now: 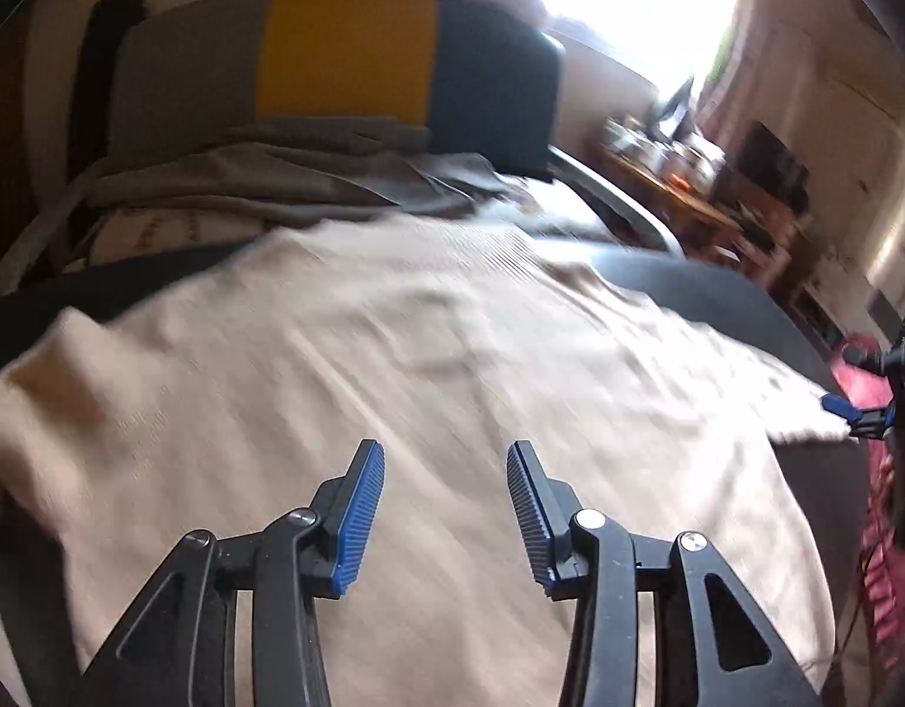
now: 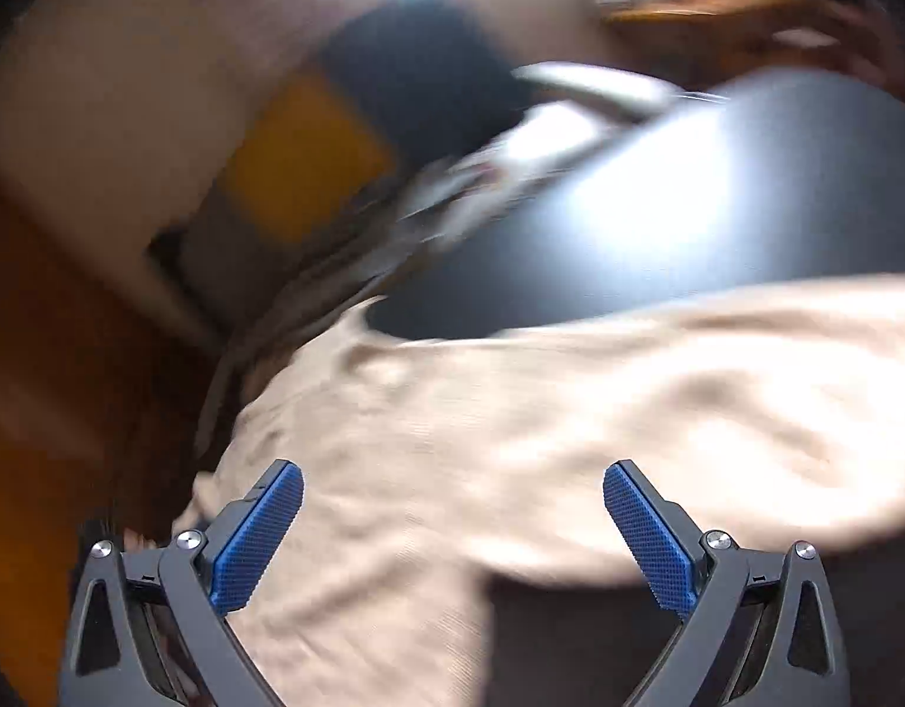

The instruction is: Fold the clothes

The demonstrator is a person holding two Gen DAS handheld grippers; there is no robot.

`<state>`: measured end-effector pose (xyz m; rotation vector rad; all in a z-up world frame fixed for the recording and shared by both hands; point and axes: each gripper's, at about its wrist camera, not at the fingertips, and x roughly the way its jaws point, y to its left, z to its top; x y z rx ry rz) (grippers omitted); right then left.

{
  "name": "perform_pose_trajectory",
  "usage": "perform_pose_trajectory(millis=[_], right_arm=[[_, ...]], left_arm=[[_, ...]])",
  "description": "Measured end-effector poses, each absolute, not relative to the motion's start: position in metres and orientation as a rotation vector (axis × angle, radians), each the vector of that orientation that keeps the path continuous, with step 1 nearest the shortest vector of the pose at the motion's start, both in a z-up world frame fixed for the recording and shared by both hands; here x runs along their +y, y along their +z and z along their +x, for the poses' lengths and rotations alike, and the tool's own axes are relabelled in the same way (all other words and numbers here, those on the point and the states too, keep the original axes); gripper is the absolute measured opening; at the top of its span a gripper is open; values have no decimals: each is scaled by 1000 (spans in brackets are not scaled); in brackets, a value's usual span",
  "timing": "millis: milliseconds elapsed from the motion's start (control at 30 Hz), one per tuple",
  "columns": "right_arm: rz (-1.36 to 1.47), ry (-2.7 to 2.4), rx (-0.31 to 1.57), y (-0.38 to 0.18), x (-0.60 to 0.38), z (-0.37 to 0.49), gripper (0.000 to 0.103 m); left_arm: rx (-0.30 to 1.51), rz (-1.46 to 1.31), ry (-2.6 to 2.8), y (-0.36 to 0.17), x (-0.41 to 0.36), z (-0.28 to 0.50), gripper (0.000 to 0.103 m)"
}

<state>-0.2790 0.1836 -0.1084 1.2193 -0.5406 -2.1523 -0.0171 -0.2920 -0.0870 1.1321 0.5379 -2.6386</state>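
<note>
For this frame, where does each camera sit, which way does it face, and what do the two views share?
Left wrist: on the left hand-held gripper, looking forward and down across the beige garment toward a grey, yellow and blue chair back; its open jaws show, with the right hand-held gripper at the frame's right edge.
Right wrist: on the right hand-held gripper, tilted and blurred, over the garment's edge and the dark table; open jaws show.
Shared: garment, table, chair back.
</note>
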Motion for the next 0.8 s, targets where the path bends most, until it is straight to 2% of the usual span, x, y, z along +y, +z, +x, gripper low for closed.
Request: perform_pose_trajectory(millis=[167, 300, 400, 700, 767, 800], right_arm=[[1226, -2356, -981, -129, 341, -271, 103], [1218, -2395, -1256, -154, 403, -278, 103], [1170, -2392, -1363, -168, 416, -288, 103], [1158, -2595, -1310, -160, 398, -325, 103], [1184, -2631, -1247, -161, 388, -332, 103], [1201, -2655, -1200, -160, 383, -334, 98]], left_arm=[[589, 1229, -2627, -106, -256, -4, 46], [631, 1204, -2625, -111, -253, 7, 46], [648, 1200, -2622, -112, -252, 9, 46], [708, 1185, -2617, -115, -252, 14, 50], [737, 1177, -2622, -115, -255, 16, 51], [751, 1173, -2625, -115, -256, 18, 51]])
